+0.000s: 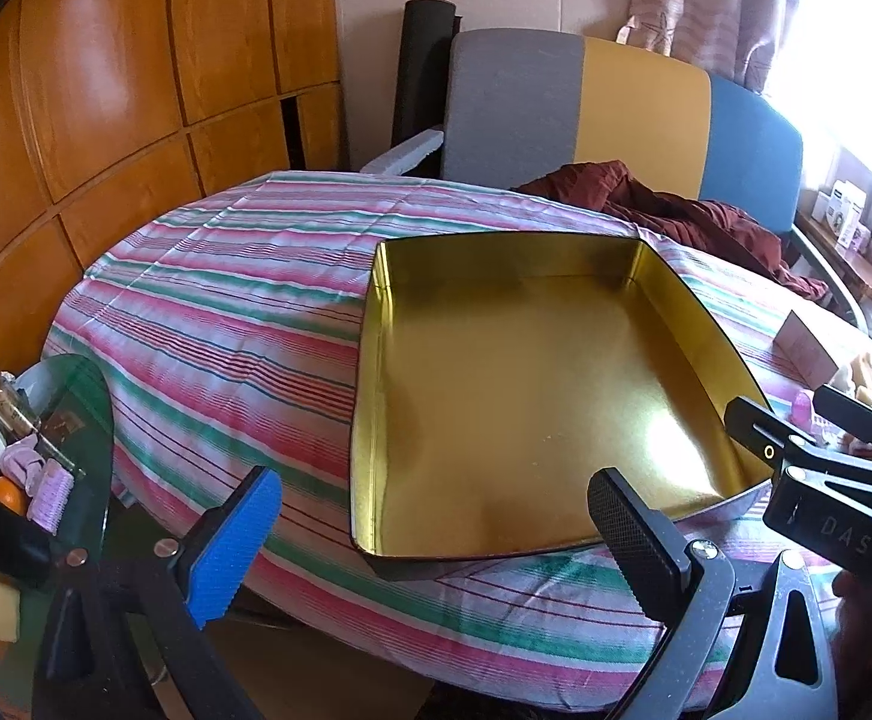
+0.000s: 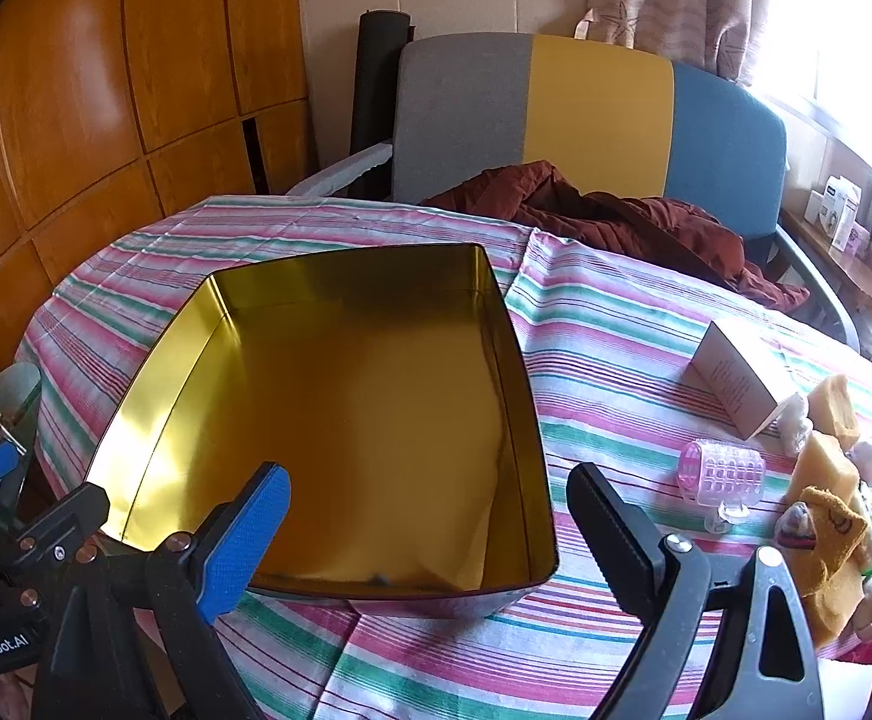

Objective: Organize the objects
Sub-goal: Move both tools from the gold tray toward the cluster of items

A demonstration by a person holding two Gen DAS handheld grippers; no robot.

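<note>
- The left claw (image 1: 436,534) is hovering at the near edge of the gold tin (image 1: 526,372), its jaws standing wide apart and holding nothing.
- The right claw (image 2: 430,528) is hanging over the tin's near right corner, jaws likewise spread and empty.
- The tin is sitting open and empty on the striped tabletop (image 2: 604,324).
- Right of the tin, a pink hair roller (image 2: 724,471) is lying nearest, with yellow cloth items (image 2: 826,480) beyond it.
- Farther right of the tin, a small white box (image 2: 736,384) is resting.
- Judgement: the right claw should be reaching for the roller first, closing across its ribbed middle so it cannot roll away.
</note>
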